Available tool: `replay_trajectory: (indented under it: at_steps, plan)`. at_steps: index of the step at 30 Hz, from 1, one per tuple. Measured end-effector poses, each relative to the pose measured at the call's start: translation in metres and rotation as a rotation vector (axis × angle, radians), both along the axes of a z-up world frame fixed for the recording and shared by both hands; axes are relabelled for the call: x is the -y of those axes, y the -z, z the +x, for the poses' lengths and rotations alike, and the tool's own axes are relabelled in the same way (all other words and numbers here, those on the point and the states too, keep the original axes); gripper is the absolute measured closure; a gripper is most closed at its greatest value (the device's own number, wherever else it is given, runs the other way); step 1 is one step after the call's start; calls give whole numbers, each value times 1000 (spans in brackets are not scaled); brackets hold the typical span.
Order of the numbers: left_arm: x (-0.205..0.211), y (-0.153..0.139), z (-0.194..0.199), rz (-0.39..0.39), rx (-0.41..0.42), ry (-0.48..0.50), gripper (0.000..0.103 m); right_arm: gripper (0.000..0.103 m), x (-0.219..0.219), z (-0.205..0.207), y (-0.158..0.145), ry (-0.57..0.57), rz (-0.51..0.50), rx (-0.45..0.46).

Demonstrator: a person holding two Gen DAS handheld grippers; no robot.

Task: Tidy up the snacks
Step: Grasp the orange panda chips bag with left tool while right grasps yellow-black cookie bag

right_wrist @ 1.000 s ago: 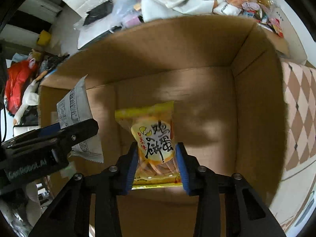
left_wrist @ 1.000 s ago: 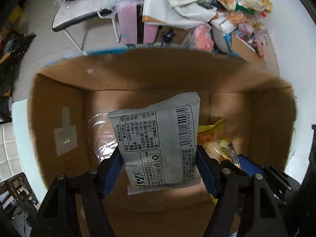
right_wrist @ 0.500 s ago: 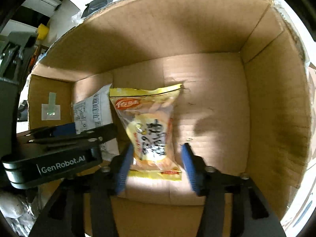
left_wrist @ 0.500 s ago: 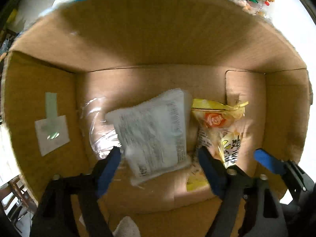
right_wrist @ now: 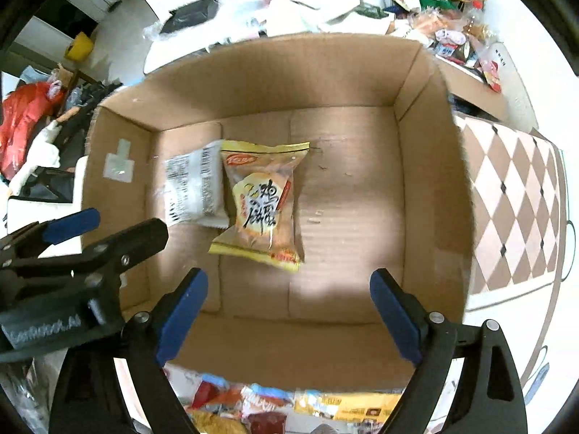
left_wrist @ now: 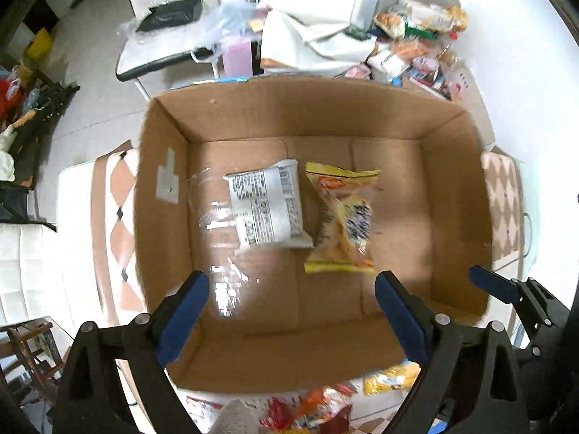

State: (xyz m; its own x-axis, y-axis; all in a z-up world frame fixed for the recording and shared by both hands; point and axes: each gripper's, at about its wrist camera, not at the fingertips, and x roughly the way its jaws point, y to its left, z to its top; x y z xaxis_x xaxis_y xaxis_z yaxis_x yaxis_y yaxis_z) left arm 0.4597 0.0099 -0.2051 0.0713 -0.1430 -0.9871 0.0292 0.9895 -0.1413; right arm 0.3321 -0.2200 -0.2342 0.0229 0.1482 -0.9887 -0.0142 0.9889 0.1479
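Note:
An open cardboard box [left_wrist: 166,217] [right_wrist: 427,188] holds two snack packets on its floor. A silver packet [left_wrist: 266,206] [right_wrist: 191,190] lies back side up, at the left. A yellow packet [left_wrist: 342,222] [right_wrist: 262,204] lies touching it on the right. My left gripper [left_wrist: 291,318] is open and empty, above the box's near edge. My right gripper [right_wrist: 289,314] is open and empty too, above the near edge, to the right of the left gripper [right_wrist: 72,238].
More snack packets lie in front of the box [left_wrist: 318,408] [right_wrist: 289,405]. A heap of snacks [left_wrist: 416,43] [right_wrist: 445,14] lies beyond the box on the white table. A checked cloth [right_wrist: 514,209] lies to the right. A chair [left_wrist: 163,47] stands behind.
Both grippers let go of their packets inside the box, opened wide and pulled back up and toward me. The silver and yellow packets now lie on the box floor.

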Motion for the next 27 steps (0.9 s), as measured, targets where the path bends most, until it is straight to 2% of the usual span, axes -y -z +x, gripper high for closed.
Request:
replay_trajectory:
  at_steps: [5,8,11,13,17,18,20,23,27]
  plan:
    - [10,-31,-32,5,86,-32,9,10,11,-38,-51,-13,34,49]
    - [15,-47,-59,2,133,-60,9,10,17,-64,-61,5,57,58]
    - [14,-53,-91,-12,152,-91,9,10,47,-98,-60,88,97,35]
    - [16,-48,-110,-2,153,-106,9,10,73,-116,-46,155,121,6]
    - [24,-18,-146,17,99,-121,9,11,133,-146,13,315,134,-93]
    - [26,-8,-153,26,81,-120,9,17,143,-149,26,336,128,-105]
    - [32,11,-165,48,51,-115,9,30,158,-155,56,353,119,-143]
    - [36,34,-180,56,12,-120,9,40,167,-166,91,371,144,-199]
    - [37,52,-200,49,-19,-134,9,41,155,-192,97,326,165,-190]
